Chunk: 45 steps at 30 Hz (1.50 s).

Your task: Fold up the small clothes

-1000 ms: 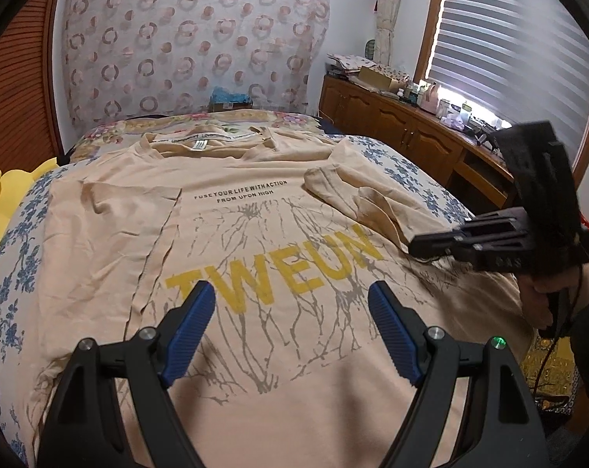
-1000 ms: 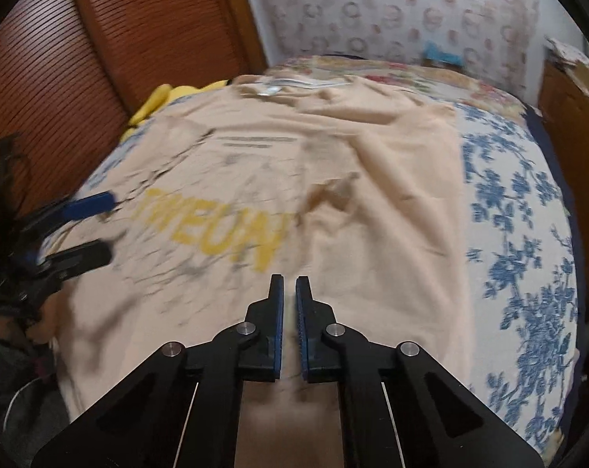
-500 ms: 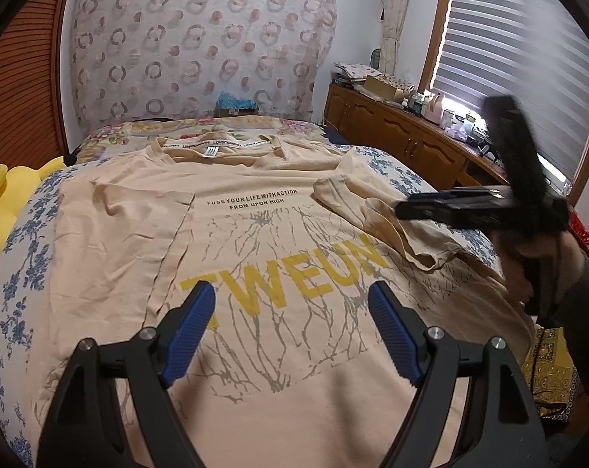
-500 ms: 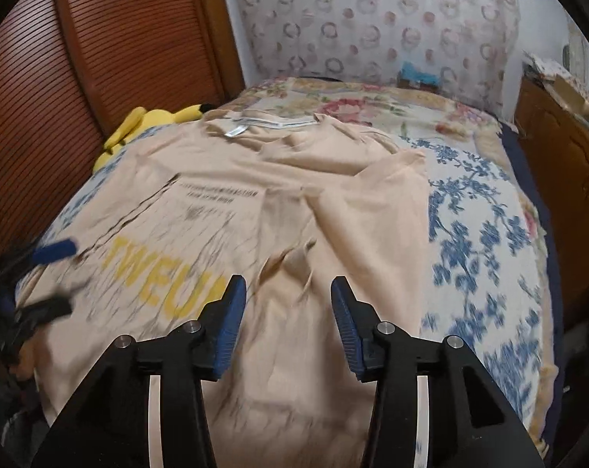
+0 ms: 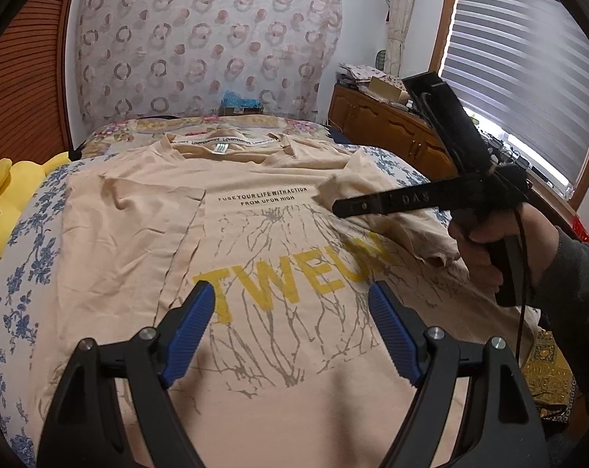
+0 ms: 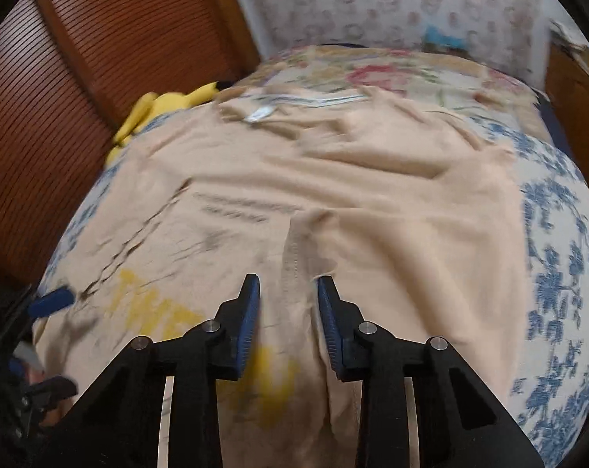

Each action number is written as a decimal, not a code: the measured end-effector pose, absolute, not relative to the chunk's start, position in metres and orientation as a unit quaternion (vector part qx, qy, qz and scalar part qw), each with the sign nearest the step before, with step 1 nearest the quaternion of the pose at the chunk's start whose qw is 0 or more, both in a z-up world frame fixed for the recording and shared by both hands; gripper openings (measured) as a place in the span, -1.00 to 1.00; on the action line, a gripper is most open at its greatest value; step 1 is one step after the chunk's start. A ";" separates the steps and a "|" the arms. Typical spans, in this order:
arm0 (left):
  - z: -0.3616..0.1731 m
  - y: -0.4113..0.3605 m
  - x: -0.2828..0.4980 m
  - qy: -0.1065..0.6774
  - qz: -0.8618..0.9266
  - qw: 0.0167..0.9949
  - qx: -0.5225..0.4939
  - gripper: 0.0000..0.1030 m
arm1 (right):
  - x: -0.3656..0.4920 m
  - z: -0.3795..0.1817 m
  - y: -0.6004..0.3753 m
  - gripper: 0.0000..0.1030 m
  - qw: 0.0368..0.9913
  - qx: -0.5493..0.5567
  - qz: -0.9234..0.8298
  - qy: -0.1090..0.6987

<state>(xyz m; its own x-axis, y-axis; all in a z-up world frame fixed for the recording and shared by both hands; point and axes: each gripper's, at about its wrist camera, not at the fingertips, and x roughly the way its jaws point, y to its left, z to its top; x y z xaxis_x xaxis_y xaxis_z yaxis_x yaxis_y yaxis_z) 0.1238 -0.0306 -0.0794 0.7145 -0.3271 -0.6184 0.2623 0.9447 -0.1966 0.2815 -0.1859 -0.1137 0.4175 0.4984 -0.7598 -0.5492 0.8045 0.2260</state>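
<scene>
Overhanging sleeve hem [image 6: 294, 249] between right tongs [image 6: 288, 292]

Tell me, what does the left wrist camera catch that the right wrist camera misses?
Only the left wrist view shows the window blinds, the wooden dresser and a hand gripping the right hand-held gripper. Only the right wrist view shows the sleeve hem lying between that gripper's blue pads, which have just been closing. Both show the beige T-shirt, the floral bedspread, the yellow plush and the open left hand-held gripper.
</scene>
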 end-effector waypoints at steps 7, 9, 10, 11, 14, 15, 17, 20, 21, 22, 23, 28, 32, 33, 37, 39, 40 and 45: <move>-0.076 -0.020 0.123 0.337 -0.147 0.928 -0.053 0.58 | 0.266 -0.096 -0.188 -0.41 0.843 -0.018 0.345 0.412; -0.074 -0.016 0.124 0.334 -0.139 0.931 -0.050 0.58 | 0.265 -0.089 -0.198 -0.42 0.855 -0.017 0.331 0.399; -0.072 -0.014 0.125 0.331 -0.133 0.933 -0.048 0.58 | 0.264 -0.088 -0.201 -0.41 0.861 -0.023 0.320 0.394; -0.071 -0.012 0.126 0.328 -0.128 0.935 -0.048 0.58 | 0.261 -0.088 -0.206 -0.41 0.869 -0.037 0.302 0.391; -0.066 -0.004 0.129 0.321 -0.116 0.939 -0.050 0.58 | 0.259 -0.097 -0.213 -0.41 0.864 -0.045 0.295 0.406; -0.064 -0.001 0.130 0.319 -0.112 0.940 -0.048 0.58 | 0.256 -0.103 -0.214 -0.41 0.859 -0.052 0.297 0.414; -0.062 0.002 0.135 0.318 -0.104 0.942 -0.037 0.58 | 0.249 -0.114 -0.212 -0.41 0.847 -0.055 0.312 0.427; -0.058 0.012 0.146 0.317 -0.092 0.944 -0.021 0.58 | 0.238 -0.121 -0.209 -0.41 0.833 -0.049 0.339 0.434; -0.057 0.016 0.149 0.317 -0.091 0.944 -0.019 0.58 | 0.237 -0.122 -0.210 -0.41 0.828 -0.037 0.348 0.439; -0.056 0.021 0.156 0.318 -0.089 0.944 -0.017 0.58 | 0.237 -0.121 -0.212 -0.41 0.826 -0.024 0.353 0.439; -0.055 0.024 0.160 0.318 -0.089 0.944 -0.017 0.58 | 0.237 -0.119 -0.213 -0.41 0.825 -0.016 0.356 0.439; -0.052 0.048 0.194 0.335 -0.081 0.939 -0.011 0.58 | 0.242 -0.098 -0.227 -0.41 0.845 -0.008 0.346 0.408; -0.051 0.065 0.215 0.340 -0.074 0.937 -0.004 0.58 | 0.262 -0.084 -0.241 -0.38 0.864 -0.024 0.317 0.390; -0.052 0.071 0.221 0.344 -0.075 0.936 -0.006 0.58 | 0.266 -0.083 -0.243 -0.30 0.868 -0.028 0.310 0.388; -0.057 0.088 0.246 0.359 -0.063 0.931 -0.003 0.58 | 0.295 -0.081 -0.256 -0.20 0.881 -0.045 0.277 0.380; -0.061 0.091 0.256 0.364 -0.054 0.930 0.006 0.58 | 0.309 -0.084 -0.260 -0.17 0.883 -0.049 0.267 0.383; -0.063 0.094 0.260 0.367 -0.052 0.929 0.008 0.58 | 0.319 -0.087 -0.262 -0.15 0.884 -0.047 0.262 0.385; -0.077 0.104 0.283 0.387 -0.042 0.921 0.015 0.58 | 0.350 -0.099 -0.270 -0.07 0.885 -0.047 0.242 0.395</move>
<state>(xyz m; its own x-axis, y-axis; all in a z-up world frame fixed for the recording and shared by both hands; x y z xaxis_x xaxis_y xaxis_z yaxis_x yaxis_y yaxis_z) 0.2828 0.1041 -0.0766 0.6975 -0.0656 -0.7136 0.0882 0.9961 -0.0053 0.3503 -0.2699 -0.0994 0.5704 0.3905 -0.7226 -0.4652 0.8786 0.1076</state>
